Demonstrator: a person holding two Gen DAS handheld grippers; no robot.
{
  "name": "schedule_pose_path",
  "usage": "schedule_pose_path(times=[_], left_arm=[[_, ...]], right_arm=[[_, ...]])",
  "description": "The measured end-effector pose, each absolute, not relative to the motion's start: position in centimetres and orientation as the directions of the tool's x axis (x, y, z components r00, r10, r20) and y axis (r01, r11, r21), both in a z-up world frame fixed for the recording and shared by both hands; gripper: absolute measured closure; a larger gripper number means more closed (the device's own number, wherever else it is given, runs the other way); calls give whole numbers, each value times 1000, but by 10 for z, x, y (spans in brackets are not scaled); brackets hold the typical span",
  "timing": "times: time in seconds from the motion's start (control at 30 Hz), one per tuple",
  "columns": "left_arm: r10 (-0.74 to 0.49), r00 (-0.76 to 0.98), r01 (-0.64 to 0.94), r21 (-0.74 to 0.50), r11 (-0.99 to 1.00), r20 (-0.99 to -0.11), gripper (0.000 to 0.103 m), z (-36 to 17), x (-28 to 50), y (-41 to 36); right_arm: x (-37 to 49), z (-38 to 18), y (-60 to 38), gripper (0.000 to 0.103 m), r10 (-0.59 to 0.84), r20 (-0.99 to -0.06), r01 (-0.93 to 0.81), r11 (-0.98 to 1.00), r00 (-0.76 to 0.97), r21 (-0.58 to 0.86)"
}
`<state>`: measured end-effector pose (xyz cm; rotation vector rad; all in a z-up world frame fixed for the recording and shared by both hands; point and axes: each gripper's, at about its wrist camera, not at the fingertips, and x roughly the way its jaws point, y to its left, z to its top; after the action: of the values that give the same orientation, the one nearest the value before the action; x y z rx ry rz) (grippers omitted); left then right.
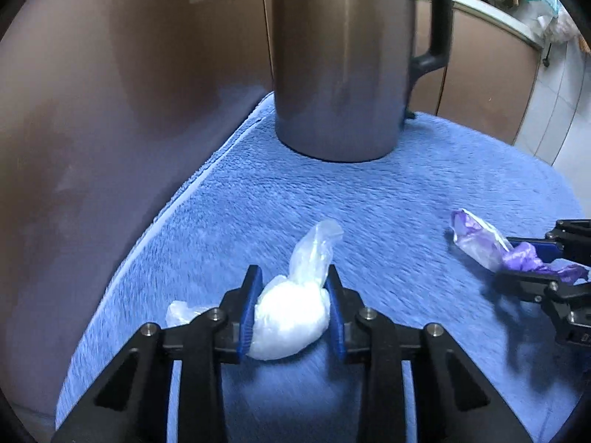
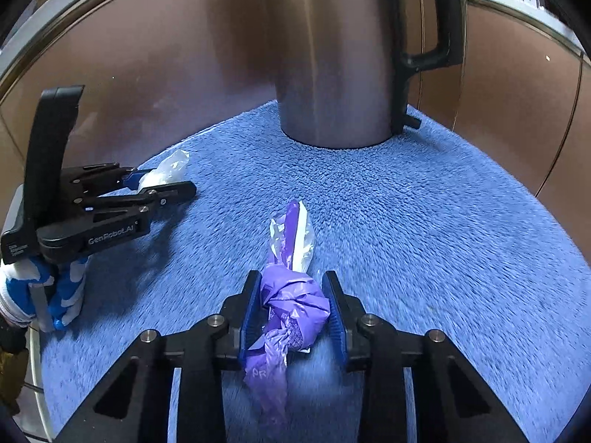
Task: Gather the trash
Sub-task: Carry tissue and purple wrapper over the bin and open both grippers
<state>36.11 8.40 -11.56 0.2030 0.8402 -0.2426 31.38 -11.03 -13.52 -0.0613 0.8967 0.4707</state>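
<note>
A crumpled white plastic wrapper [image 1: 291, 313] sits between the pads of my left gripper [image 1: 293, 288], which is shut on it just above the blue fleece cloth [image 1: 369, 203]. A knotted purple plastic wrapper [image 2: 291, 302] sits between the pads of my right gripper [image 2: 293, 295], which is shut on it. In the left wrist view the purple wrapper [image 1: 484, 243] and my right gripper [image 1: 517, 258] show at the right. In the right wrist view my left gripper [image 2: 162, 184] holds the white wrapper [image 2: 166, 170] at the left.
A tall steel kettle [image 1: 340, 66] with a black handle stands on the far part of the cloth, also in the right wrist view [image 2: 332, 55]. Brown cabinet fronts [image 2: 517, 92] rise behind. The cloth's left edge [image 1: 177, 199] drops off to a brown surface.
</note>
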Motion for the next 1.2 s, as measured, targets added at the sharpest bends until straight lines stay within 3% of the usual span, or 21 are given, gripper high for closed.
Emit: schedule_pose_path(times=[0.37, 0.9, 1.2], left_arm=[[-152, 713, 236, 29, 971, -685, 72, -63, 261, 91], [-91, 874, 164, 112, 980, -478, 72, 35, 85, 42], [-201, 851, 268, 73, 961, -486, 72, 44, 45, -12]], right_arm=[[217, -66, -125, 73, 350, -672, -424, 904, 652, 60], [51, 10, -190, 73, 274, -546, -329, 944, 792, -4], [-3, 21, -232, 73, 190, -501, -227, 974, 845, -13]])
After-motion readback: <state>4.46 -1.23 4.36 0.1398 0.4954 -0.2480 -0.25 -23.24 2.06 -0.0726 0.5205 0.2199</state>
